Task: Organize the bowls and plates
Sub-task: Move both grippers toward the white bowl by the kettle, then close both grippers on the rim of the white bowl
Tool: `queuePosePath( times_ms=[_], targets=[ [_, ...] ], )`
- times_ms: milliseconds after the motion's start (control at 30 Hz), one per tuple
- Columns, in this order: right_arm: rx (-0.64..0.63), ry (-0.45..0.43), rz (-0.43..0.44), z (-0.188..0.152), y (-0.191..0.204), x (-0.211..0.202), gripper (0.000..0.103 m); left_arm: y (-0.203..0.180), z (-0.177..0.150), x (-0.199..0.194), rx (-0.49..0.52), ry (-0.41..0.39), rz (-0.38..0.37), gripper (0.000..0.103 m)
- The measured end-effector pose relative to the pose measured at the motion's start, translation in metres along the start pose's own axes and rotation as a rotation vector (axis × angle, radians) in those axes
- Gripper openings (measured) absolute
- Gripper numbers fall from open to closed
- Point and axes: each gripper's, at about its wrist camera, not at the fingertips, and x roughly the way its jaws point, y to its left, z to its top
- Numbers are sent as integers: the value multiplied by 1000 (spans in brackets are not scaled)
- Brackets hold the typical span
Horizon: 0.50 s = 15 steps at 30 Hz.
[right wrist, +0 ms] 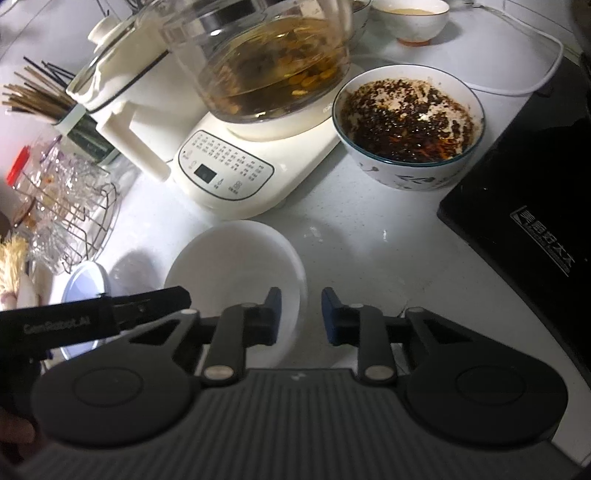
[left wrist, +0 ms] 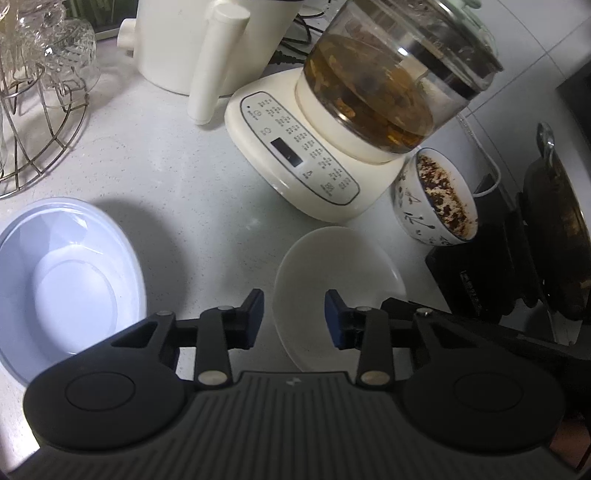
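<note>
A white plate (left wrist: 332, 266) lies on the pale counter just ahead of my left gripper (left wrist: 294, 317), which is open and empty, its jaws over the plate's near left rim. The plate also shows in the right wrist view (right wrist: 232, 258). My right gripper (right wrist: 297, 315) is open and empty, its left finger over the plate's right rim. A pale blue bowl (left wrist: 62, 280) sits to the left; its edge shows in the right wrist view (right wrist: 83, 284). A patterned bowl (right wrist: 406, 125) with dark food stands to the right, also visible in the left wrist view (left wrist: 432, 199).
A cream kettle base with a glass pot of brown liquid (left wrist: 332, 122) stands behind the plate. A wire rack of glassware (left wrist: 40, 92) is at far left. A black cooktop (right wrist: 524, 192) with a dark pan (left wrist: 557, 229) is at right. A white cup (right wrist: 413, 18) sits far back.
</note>
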Motion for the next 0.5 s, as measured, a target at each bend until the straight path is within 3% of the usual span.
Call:
queuePosePath(
  times_ms=[233,500],
  targets=[
    [-26,27,-5,-2,4,8,12,2,-5,8,-12,17,13,24],
    [-36,14,36,6,5,-7,11,-2,-2,-5,-17,-15,25,20]
  ],
)
